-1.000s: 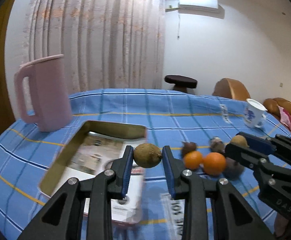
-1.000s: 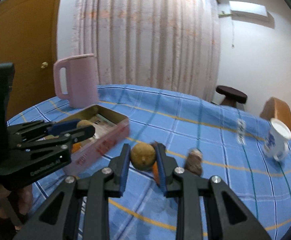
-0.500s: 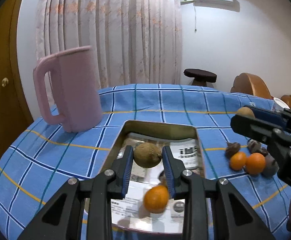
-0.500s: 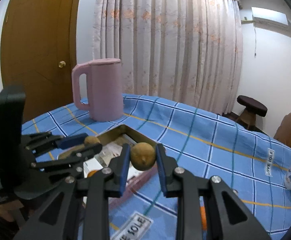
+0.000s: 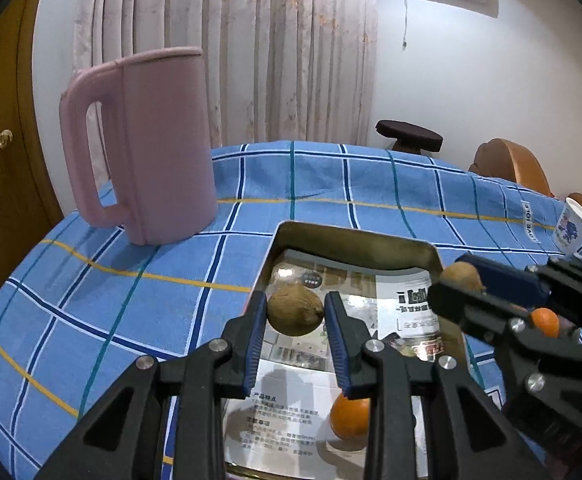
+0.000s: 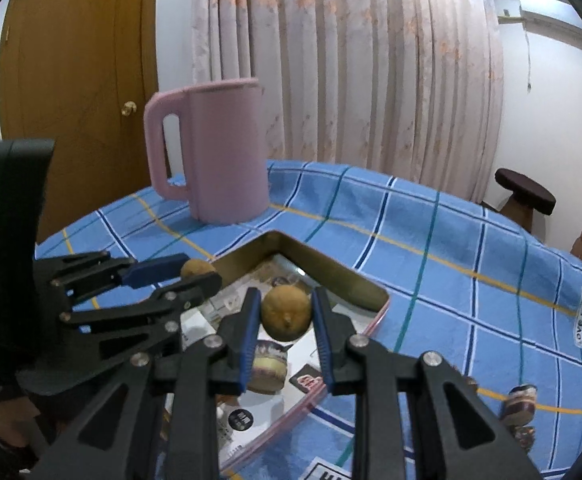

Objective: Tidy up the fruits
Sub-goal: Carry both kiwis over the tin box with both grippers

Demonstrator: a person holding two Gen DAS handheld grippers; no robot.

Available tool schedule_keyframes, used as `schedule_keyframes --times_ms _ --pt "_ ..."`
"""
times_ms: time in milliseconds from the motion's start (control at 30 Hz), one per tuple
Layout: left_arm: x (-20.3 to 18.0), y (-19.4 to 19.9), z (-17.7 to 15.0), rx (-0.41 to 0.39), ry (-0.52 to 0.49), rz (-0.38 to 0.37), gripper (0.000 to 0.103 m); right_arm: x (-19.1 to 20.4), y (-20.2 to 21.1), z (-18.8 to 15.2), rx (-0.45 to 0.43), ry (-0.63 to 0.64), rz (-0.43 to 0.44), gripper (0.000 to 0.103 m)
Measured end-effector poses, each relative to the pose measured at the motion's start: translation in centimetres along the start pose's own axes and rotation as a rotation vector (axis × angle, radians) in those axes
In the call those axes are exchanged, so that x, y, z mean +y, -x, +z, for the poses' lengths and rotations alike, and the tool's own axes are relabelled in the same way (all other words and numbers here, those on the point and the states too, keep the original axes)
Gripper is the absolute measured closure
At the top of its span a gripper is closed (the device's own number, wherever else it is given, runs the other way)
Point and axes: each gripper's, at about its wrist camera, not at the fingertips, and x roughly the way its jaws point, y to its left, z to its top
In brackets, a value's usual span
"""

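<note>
My left gripper (image 5: 295, 314) is shut on a brown kiwi (image 5: 295, 309) and holds it above the far left part of a gold metal tray (image 5: 355, 242) lined with printed paper. My right gripper (image 6: 286, 314) is shut on a second brown kiwi (image 6: 287, 312) and holds it over the tray's far corner (image 6: 323, 262). Each gripper shows in the other's view, the right one (image 5: 457, 280) at the tray's right rim, the left one (image 6: 197, 272) at its left. An orange (image 5: 349, 418) lies in the tray near its front. Another orange (image 5: 545, 322) lies on the cloth behind the right gripper.
A tall pink jug (image 5: 143, 144) stands on the blue checked tablecloth (image 5: 331, 176) behind the tray on the left. A white printed cup (image 5: 575, 228) stands at the far right. Dark small fruits (image 6: 519, 400) lie on the cloth right of the tray.
Both grippers have carried their kiwis leftward from the fruit pile to above the tray. The jug and tray have grown nearer in both views.
</note>
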Motion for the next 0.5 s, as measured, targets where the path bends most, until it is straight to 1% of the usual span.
schedule_keyframes --times_ms 500 --pt "0.0 -0.7 -0.3 0.023 -0.011 0.001 0.071 0.6 -1.3 -1.2 0.041 0.010 0.015 0.074"
